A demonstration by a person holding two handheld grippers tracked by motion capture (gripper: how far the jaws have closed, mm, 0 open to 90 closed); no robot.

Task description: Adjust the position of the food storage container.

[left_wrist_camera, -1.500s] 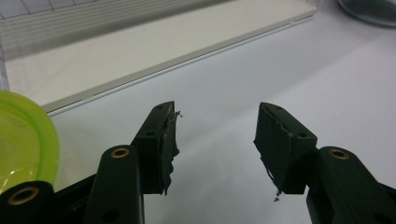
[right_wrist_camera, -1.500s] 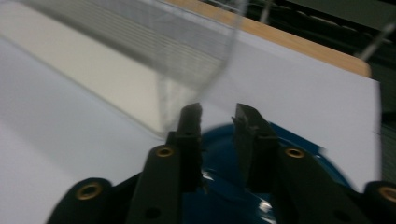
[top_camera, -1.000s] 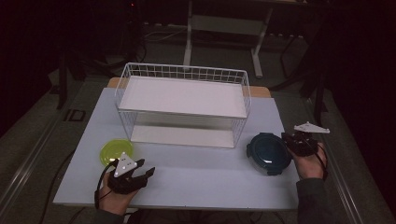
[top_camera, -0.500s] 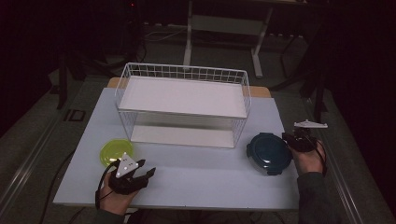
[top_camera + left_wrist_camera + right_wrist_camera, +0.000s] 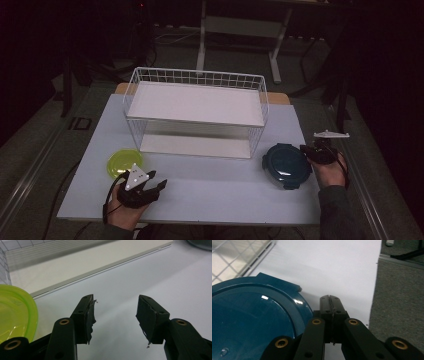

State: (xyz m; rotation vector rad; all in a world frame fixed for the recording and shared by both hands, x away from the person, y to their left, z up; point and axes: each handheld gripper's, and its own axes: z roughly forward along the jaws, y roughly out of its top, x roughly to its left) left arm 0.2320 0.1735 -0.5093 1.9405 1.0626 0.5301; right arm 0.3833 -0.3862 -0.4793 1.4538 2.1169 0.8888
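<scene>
My left gripper [image 5: 159,184] rested low over the near left part of the table [image 5: 225,187], its jaws spread well apart with nothing between them. In the left gripper view the same gripper [image 5: 115,315] showed only bare tabletop in the gap, and its torn black pads [image 5: 90,317] faced each other across it. The green lid [image 5: 124,163] lay flat on the table just beyond and to the left of that gripper, near it but not touching; in the left gripper view the lid [image 5: 15,312] sat at the left edge, beside the left jaw.

My right gripper [image 5: 306,149] was held at the right edge of the table, jaws pressed together on nothing. In the right gripper view the closed tips [image 5: 330,301] met along a thin seam, just beside the rim of the blue container [image 5: 249,315]. Whether they touched that rim I could not tell. In the high view the blue container [image 5: 286,165] stood on the table near its right front, immediately left of my right gripper.

The white wire rack [image 5: 197,112] stood at the middle of the table, beyond both grippers, with the lid off its left front corner and the container off its right front corner.
</scene>
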